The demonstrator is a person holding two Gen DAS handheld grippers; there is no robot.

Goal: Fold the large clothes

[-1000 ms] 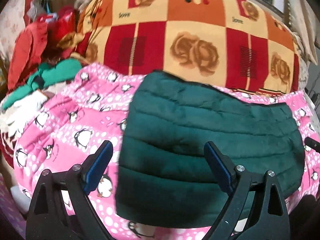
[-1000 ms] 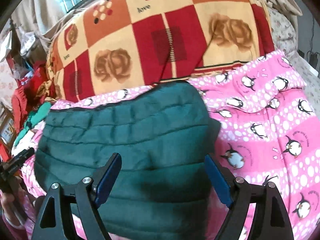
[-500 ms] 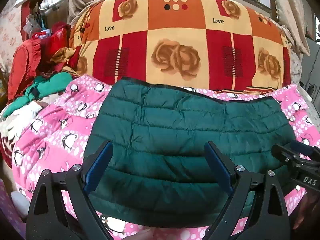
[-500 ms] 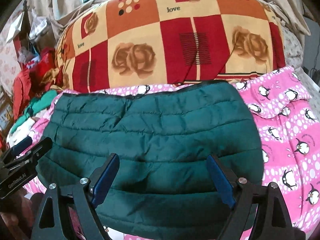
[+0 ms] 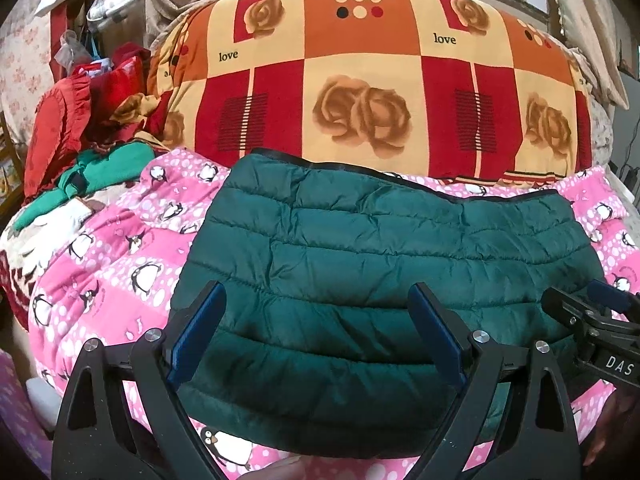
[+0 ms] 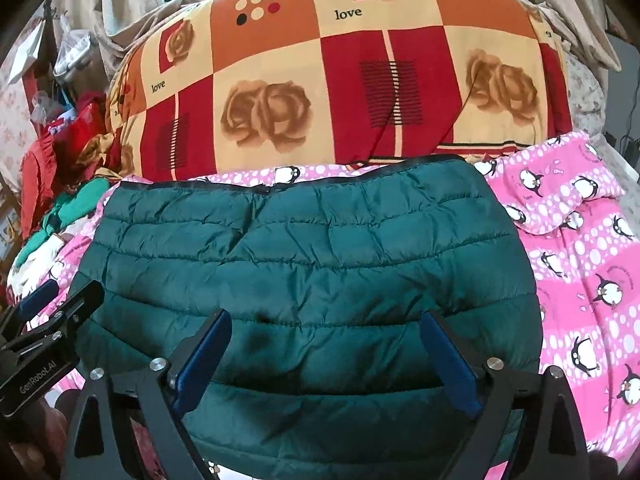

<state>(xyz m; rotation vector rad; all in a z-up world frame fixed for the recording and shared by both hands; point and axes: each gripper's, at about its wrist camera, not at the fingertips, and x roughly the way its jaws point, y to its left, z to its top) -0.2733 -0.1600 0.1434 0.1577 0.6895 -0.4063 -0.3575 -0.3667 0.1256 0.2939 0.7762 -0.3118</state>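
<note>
Hovering both tools over the green quilted jacket (image 5: 384,280), neither touching fabric. Left tool (image 5: 316,332) standing wide apart above the near-left part; right tool (image 6: 326,354) likewise spread, gripping nothing, over the near middle. Lying folded into a compact rectangle on the pink penguin blanket (image 5: 120,264) covering the bed, far edge just short of the checked rose quilt (image 5: 360,92). Looking mostly done: sleeves tucked out of sight, outline tidy, puffy rows even. Possibly remaining: one more halving fold or a final press-down; cannot confirm. Sitting far left, a pile of red and green clothes (image 5: 80,140).
</note>
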